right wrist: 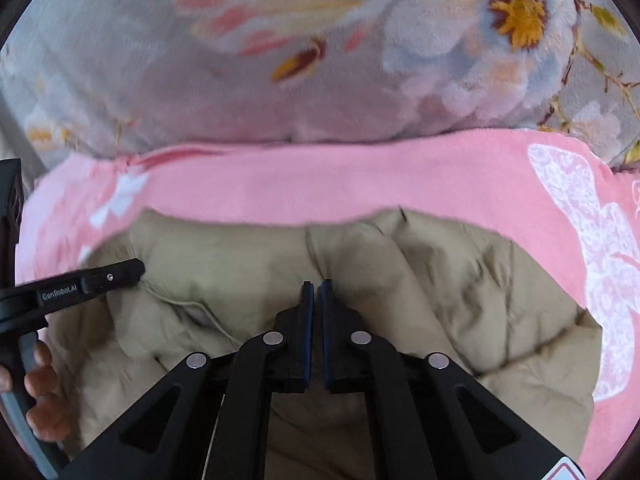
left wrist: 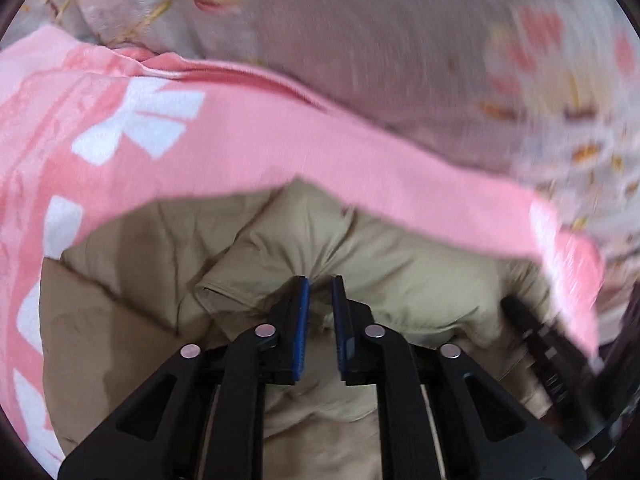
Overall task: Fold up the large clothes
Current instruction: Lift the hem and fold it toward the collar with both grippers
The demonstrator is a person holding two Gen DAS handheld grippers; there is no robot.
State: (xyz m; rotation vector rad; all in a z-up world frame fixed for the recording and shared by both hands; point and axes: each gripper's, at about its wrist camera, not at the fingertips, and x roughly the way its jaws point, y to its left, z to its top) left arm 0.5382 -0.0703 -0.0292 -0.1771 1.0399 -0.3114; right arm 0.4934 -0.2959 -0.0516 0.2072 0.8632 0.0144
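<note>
The left gripper (left wrist: 320, 280) has its blue-padded jaws drawn nearly together with a narrow gap between them, and a ridge of the tan padded jacket (left wrist: 360, 248) appears pinched at the tips; the view is blurred, so how deep the bite goes is unclear. The right gripper (right wrist: 317, 284) is closed almost completely, its jaws parted by a sliver, and it seems to nip a fold of the same jacket (right wrist: 440, 280) at the very tips. Seen from the right wrist, the left gripper (right wrist: 120, 274) enters from the left edge with the person's left hand (right wrist: 38, 384) on its handle.

The jacket lies bunched on a pink blanket (right wrist: 320, 184) with white bows, toward its near edge. Beyond the pink blanket's far edge sits a grey flowered blanket (right wrist: 200, 80).

My judgement is that both holds are shallow. The puffy filling is springy and the shell looks slick, so a quick lift could let the fold slide out of one pair of jaws, dropping that side and spoiling the fold line. If only the outer shell is caught, the lining may sag and the layers would shift apart. A jaw set too low could also snag the pink blanket and drag it along. The smear in the left view suggests fast motion, which raises the risk of slipping.
</note>
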